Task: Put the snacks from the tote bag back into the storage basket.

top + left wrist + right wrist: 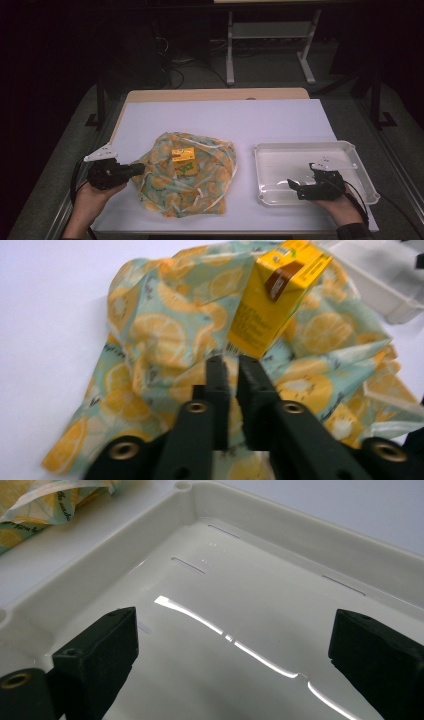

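While the right hand-held gripper [300, 189] hovers spread over the tray [262, 172], the left hand-held gripper [141, 169] pinches the cloth [210, 165].

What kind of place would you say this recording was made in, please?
Probably a lab or workshop set up for recording, not a home. The table is covered with a plain white sheet, cables trail over the floor behind it, and a bare metal-legged bench stands in the dim background.
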Demonstrator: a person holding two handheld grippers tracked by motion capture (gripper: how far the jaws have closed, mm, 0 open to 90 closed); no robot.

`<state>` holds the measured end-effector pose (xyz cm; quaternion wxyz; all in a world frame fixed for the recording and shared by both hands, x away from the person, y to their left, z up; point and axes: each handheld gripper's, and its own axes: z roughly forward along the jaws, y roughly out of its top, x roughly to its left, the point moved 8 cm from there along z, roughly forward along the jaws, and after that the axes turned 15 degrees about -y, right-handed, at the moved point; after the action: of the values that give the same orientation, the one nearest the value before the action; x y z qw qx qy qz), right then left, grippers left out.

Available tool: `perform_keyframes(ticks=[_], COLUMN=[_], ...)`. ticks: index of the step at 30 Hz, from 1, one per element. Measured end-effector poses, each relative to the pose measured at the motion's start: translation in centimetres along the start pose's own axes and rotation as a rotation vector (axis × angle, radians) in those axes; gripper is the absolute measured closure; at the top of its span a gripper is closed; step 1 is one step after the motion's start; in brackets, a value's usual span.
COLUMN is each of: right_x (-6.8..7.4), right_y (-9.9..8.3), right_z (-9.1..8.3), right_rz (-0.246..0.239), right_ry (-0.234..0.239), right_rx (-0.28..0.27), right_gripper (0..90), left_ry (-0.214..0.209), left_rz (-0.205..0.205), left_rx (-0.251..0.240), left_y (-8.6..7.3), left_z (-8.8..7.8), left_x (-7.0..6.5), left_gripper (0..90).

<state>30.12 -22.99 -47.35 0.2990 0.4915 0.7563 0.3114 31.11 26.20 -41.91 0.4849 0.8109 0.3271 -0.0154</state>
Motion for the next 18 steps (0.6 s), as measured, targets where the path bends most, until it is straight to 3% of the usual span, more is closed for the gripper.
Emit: perform_keyframes(ticks=[2, 18], right_x=[0.0, 0.0], right_y=[0.0, 0.0], right_z=[0.0, -0.1], right_rz=[0.0, -0.007], right_ry=[-0.001, -0.013], right_rx=[0.001, -0.002], right_gripper=[5.4, 5.6], left_ry=[-0.006, -0.05], left_rz=[0.008, 0.057], left_rx=[-0.003, 0.025], left_y=[0.3, 2.1], left_z=[0.2, 3.3], left_x=[-0.1, -1.1], left_gripper=[89.8, 89.9])
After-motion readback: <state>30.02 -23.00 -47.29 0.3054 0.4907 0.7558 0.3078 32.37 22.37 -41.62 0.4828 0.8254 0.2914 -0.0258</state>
